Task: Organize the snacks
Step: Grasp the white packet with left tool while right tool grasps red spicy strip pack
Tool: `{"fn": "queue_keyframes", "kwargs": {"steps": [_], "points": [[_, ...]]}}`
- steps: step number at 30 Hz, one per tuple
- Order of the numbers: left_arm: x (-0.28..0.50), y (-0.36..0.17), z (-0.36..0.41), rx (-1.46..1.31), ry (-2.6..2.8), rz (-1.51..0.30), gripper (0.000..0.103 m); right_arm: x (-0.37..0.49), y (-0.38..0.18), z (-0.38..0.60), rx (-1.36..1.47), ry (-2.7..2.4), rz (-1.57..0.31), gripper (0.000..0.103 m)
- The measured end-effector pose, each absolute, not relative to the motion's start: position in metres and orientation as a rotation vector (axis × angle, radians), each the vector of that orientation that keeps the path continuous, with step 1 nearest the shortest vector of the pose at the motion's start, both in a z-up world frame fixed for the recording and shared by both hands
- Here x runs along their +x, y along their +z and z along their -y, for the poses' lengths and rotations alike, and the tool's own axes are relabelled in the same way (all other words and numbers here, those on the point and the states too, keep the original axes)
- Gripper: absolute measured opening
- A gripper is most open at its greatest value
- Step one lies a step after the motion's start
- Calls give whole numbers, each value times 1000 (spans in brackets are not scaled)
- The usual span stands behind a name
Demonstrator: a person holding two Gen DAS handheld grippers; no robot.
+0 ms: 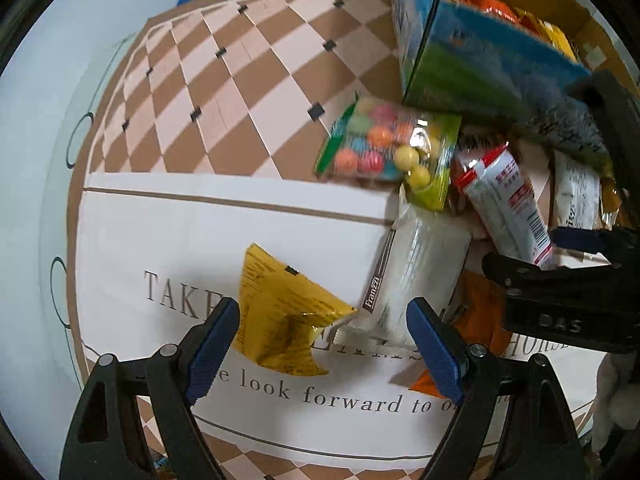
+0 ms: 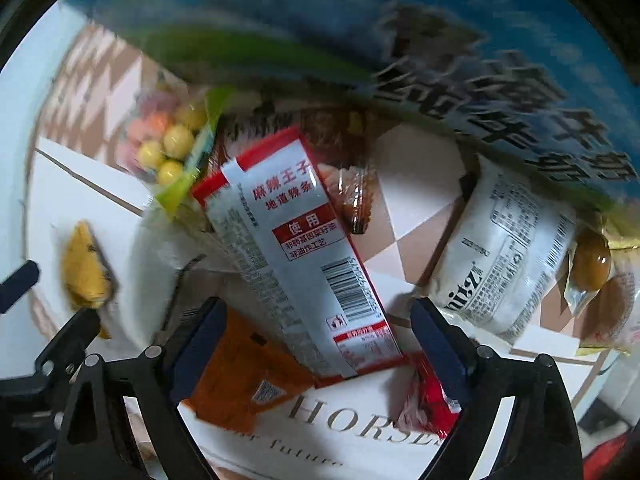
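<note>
A: Yellow packet (image 1: 280, 320)?
B: Flat on the printed tablecloth (image 1: 168, 224), between the spread jaws of the left gripper (image 1: 324, 338), nearer the left pad. Not pinched; both pads clear of it.

A: White wafer pack (image 1: 412, 280)?
B: Just right of the yellow one, lower end reaching in by the right pad. Untouched too.

A: And under the right gripper (image 2: 316, 334)?
B: Red-and-white strip pack (image 2: 304, 264), slanting, barcode end down between the wide-open jaws. No pad pressing on it. Orange packet (image 2: 244, 376) partly beneath it, by the left pad. Red wrapper (image 2: 428, 396) by the right pad.

A: Further out?
B: Bag of coloured candy balls (image 1: 388, 144) above the wafer pack. Second white pack (image 2: 504, 256) off to the right, well outside the jaws. Blue-and-green box (image 1: 472, 64) looming behind, blurred. Cardboard box (image 1: 568, 4) beyond, snacks inside.
</note>
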State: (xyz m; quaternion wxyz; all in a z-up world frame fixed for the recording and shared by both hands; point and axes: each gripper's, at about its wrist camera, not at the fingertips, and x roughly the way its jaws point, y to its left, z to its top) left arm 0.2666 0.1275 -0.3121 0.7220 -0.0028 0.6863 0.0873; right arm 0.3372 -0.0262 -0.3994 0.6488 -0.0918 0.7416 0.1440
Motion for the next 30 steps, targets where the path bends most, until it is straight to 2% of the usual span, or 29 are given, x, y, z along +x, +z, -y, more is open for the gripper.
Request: {"fn": "queue_keyframes", "kwargs": {"steps": [3, 5, 12, 16, 17, 19, 21, 28, 30], "points": [[269, -318, -120, 9, 159, -1531, 85, 329, -404, 22, -253, 272, -1677, 70], [269, -323, -113, 22, 133, -1542, 85, 325, -402, 31, -182, 241, -1701, 67], [279, -339, -87, 77, 68, -1571, 85, 301, -409, 101, 195, 95, -1842, 67], [288, -346, -77, 62, 47, -1579, 85, 289, -416, 122, 319, 100, -1900, 71], [291, -347, -74, 65, 48, -1578, 85, 288, -414, 124, 311, 113, -1895, 77], [294, -350, -70, 55, 43, -1576, 72, 291, -406, 126, 269, 132, -1863, 85], [296, -353, -68, 4, 20, -1591, 53, 292, -400, 121, 192, 137, -1835, 86], [271, -353, -69, -81, 91, -1612, 51, 286, -413, 90, -7, 140, -1829, 85], [263, -354, -71, -97, 100, -1611, 52, 278, -412, 78, -69, 160, -1794, 80]]}}
